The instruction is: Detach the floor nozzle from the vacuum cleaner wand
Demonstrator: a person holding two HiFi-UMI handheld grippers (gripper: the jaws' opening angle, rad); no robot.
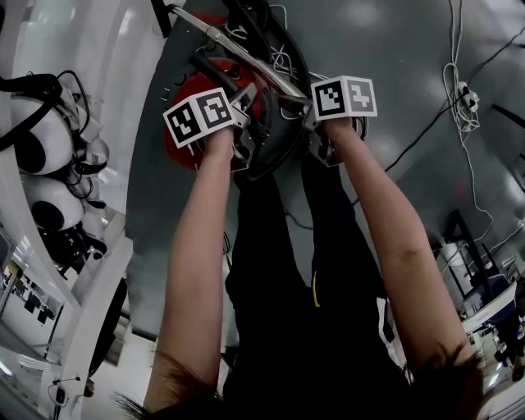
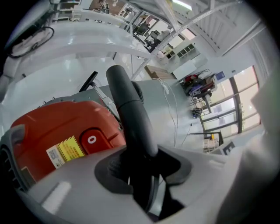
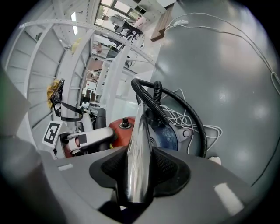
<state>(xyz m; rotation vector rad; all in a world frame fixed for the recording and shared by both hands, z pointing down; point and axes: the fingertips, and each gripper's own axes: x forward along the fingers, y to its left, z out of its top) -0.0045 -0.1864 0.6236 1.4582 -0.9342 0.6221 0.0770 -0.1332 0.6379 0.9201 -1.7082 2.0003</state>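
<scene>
Chrome wand (image 3: 139,144) is stretching from the right gripper (image 3: 139,175) clamping it to the floor nozzle (image 1: 161,16) at its far end; the left gripper (image 2: 140,175) is pinching a black tube (image 2: 131,113).

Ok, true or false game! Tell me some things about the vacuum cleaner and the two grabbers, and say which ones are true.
1. The right gripper clamps a shiny silver metal tube. True.
2. The left gripper holds nothing. False: a smooth black tube sits between its jaws.
3. The rounded plastic vacuum cleaner body is green. False: it is red.
4. A black ribbed hose arches beyond the shiny silver metal tube. True.
</scene>
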